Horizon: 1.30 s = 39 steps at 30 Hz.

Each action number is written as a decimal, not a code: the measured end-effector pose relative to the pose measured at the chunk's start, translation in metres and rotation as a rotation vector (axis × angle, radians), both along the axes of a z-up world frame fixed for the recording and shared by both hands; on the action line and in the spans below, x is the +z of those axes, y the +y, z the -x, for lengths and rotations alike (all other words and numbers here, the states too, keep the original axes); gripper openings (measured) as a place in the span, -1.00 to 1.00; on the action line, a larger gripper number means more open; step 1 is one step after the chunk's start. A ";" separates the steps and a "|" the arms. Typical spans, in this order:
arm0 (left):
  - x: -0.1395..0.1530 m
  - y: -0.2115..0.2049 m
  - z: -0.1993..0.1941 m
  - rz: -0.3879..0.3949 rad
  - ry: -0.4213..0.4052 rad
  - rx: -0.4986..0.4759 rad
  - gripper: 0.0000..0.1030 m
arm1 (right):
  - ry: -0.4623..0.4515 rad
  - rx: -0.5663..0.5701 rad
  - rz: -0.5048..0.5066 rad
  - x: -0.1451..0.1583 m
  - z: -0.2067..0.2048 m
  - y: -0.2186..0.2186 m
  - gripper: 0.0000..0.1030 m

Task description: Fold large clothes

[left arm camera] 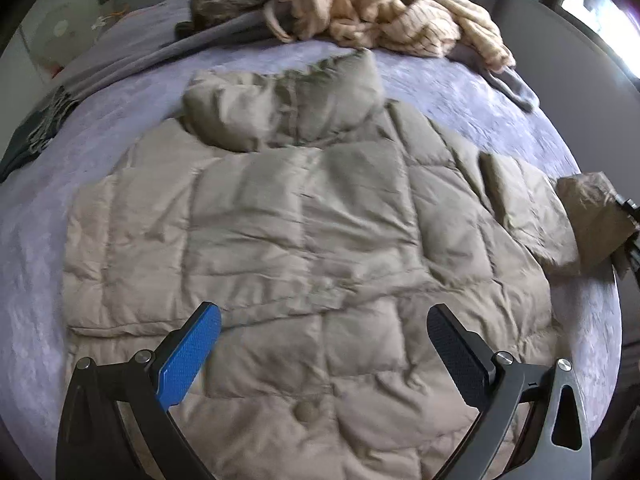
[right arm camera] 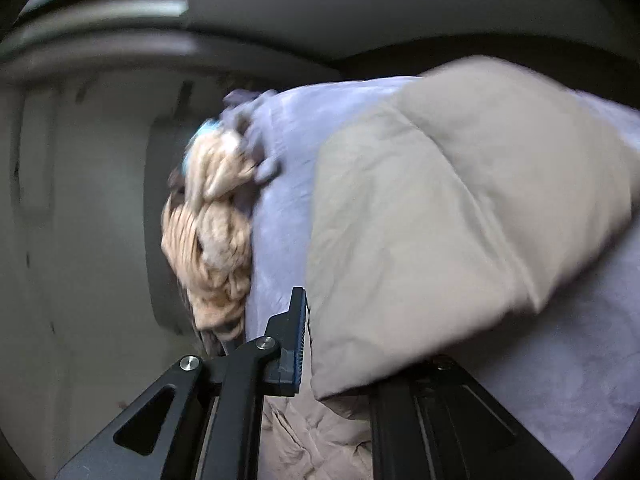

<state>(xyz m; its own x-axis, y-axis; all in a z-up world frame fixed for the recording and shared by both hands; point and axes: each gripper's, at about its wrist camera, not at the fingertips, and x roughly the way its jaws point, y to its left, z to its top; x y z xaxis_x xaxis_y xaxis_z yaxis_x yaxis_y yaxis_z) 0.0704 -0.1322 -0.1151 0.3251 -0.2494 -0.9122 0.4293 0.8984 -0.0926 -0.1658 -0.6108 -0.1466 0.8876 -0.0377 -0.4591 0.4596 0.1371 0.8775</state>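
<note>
1. The beige quilted coat (left arm camera: 304, 216) lies spread on the bed (left arm camera: 460, 92), covered in lilac bedding, directly ahead of and partly under the left gripper (left arm camera: 324, 332). Its hood is at the far end, beyond the fingertips.

2. The left fingers are wide apart and empty, hanging over the coat's lower half; the blue pad (left arm camera: 192, 356) is on one side and the black pad on the other.

3. The right gripper (right arm camera: 340, 344) is clamped on the coat's sleeve (right arm camera: 460, 216). The padded fabric rises out from between the fingers and fills the view ahead of them.

4. In the left view that sleeve end (left arm camera: 596, 216) is lifted off the bed, out past the black finger.

5. My judgement: the fold is only beginning. One sleeve is gripped and raised, probably to be laid across the body. The other sleeve, the hood and the body all remain unfolded.

6. A cream knit garment (left arm camera: 400, 12) is heaped beyond the hood and appears unfolded.

7. No brand, label or writing can be read in either view.
</note>
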 end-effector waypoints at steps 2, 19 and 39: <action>0.001 0.011 -0.007 0.004 -0.008 0.023 1.00 | 0.009 0.088 0.101 0.027 -0.028 0.020 -0.78; -0.003 0.098 -0.056 -0.001 -0.074 0.184 1.00 | 0.298 0.929 0.731 0.022 -0.242 0.315 -0.78; -0.030 0.110 -0.087 0.100 -0.006 0.248 1.00 | 0.219 0.495 0.209 0.000 -0.196 0.208 0.10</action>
<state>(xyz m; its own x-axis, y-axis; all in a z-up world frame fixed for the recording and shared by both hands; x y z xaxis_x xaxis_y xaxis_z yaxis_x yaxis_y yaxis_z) 0.1575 -0.0226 -0.1447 0.3928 -0.2499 -0.8850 0.1976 0.9628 -0.1842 0.0300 -0.4030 -0.1464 0.7077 0.2481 -0.6615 0.4642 0.5424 0.7002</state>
